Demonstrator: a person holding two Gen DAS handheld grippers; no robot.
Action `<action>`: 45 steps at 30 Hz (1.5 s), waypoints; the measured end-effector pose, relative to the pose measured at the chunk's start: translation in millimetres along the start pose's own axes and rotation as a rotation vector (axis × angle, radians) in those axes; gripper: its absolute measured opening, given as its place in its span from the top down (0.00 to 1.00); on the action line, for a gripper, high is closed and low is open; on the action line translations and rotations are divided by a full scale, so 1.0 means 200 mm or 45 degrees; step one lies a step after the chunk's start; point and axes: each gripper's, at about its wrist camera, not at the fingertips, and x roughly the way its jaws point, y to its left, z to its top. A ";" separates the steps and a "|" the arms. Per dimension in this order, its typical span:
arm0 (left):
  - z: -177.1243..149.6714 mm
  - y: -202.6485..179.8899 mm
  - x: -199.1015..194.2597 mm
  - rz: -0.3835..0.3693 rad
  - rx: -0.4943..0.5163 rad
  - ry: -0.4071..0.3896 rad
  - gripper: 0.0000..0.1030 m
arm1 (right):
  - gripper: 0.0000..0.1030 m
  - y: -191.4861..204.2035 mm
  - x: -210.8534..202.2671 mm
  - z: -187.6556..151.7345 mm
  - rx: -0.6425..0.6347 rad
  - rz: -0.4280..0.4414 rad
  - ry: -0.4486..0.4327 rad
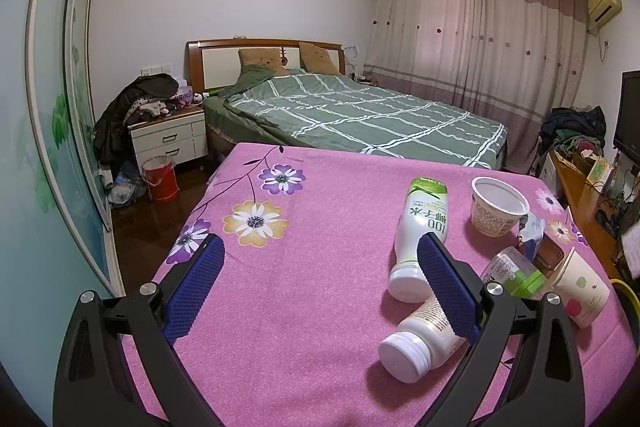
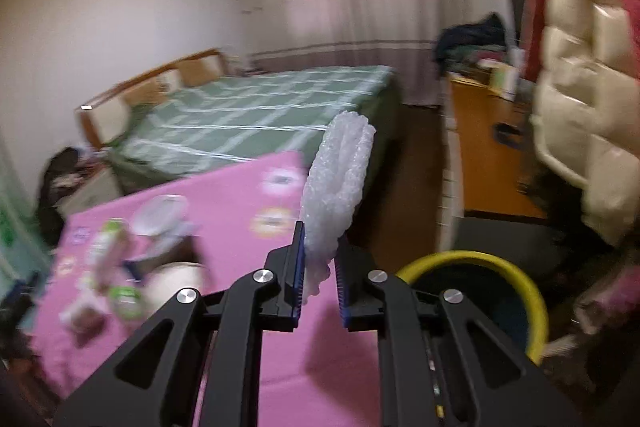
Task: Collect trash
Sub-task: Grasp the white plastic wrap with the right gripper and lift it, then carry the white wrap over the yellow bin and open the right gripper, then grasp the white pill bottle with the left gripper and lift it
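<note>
Green-quilted bed point(image 1: 360, 115); drawn pink curtains point(image 1: 480, 39)

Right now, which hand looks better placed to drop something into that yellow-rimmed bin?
The right. Its gripper is shut on a white bubble-wrap piece, with the yellow-rimmed bin just beside it. The left gripper is open and empty over the pink table.

We find the left and middle of the pink-covered counter point(image 1: 280, 307) bare, giving open passage ahead of the left hand-held gripper point(image 1: 320, 267). To its right, lying bottles point(image 1: 420, 227), a white cup point(image 1: 498, 205) and a paper cup point(image 1: 582, 287) crowd the surface. Beside the counter's right edge, the yellow-rimmed bin point(image 2: 536, 303) stands open-topped; a cream padded coat point(image 2: 580, 107) hangs above it.
</note>
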 end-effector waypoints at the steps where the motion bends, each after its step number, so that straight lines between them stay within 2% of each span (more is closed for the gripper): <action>1: 0.00 0.00 0.00 0.000 0.002 -0.001 0.07 | 0.86 -0.05 0.02 -0.01 0.012 -0.036 0.006; 8: 0.00 -0.02 0.00 0.000 0.022 0.009 0.07 | 0.84 -0.36 0.17 -0.12 0.067 -0.257 0.110; 9: 0.00 -0.02 0.00 0.000 0.028 0.010 0.07 | 0.77 -0.38 0.19 -0.13 0.069 -0.273 0.116; 10: 0.00 -0.02 0.00 -0.001 0.031 0.010 0.07 | 0.66 -0.40 0.21 -0.14 0.072 -0.294 0.119; 12: 0.00 -0.03 0.00 -0.003 0.037 0.010 0.07 | 0.52 -0.39 0.22 -0.16 0.066 -0.315 0.112; 13: 0.00 -0.03 0.00 -0.005 0.041 0.010 0.07 | 0.51 -0.37 0.22 -0.16 0.055 -0.324 0.097; 16: 0.00 -0.04 0.01 -0.027 0.045 0.016 0.07 | 0.51 -0.28 0.22 -0.17 0.052 -0.283 0.056; 20: 0.00 -0.05 0.02 -0.123 0.044 0.043 0.07 | 0.51 -0.09 0.24 -0.21 -0.023 -0.186 0.015; 23: -0.02 -0.08 0.03 -0.262 0.057 0.085 0.07 | 0.51 0.00 0.28 -0.24 -0.058 -0.134 0.052; 24: -0.02 -0.10 0.04 -0.336 0.078 0.123 0.07 | 0.51 0.03 0.28 -0.24 -0.074 -0.122 0.052; 27: -0.06 -0.19 0.08 -0.398 0.160 0.199 0.07 | 0.48 0.06 0.28 -0.23 -0.086 -0.130 0.035; 30: -0.09 -0.26 0.11 -0.394 0.231 0.247 0.07 | 0.47 0.07 0.29 -0.23 -0.099 -0.126 0.051; 33: -0.12 -0.29 0.16 -0.405 0.249 0.319 0.07 | 0.47 0.06 0.30 -0.23 -0.085 -0.111 0.065; 37: -0.14 -0.28 0.23 -0.489 0.177 0.412 0.07 | 0.47 0.03 0.30 -0.23 -0.052 -0.101 0.069; 39: -0.15 -0.29 0.26 -0.495 0.164 0.448 0.07 | 0.47 0.03 0.30 -0.23 -0.052 -0.105 0.073; 45: -0.18 -0.36 0.27 -0.495 0.209 0.469 0.07 | 0.47 0.03 0.30 -0.23 -0.050 -0.102 0.074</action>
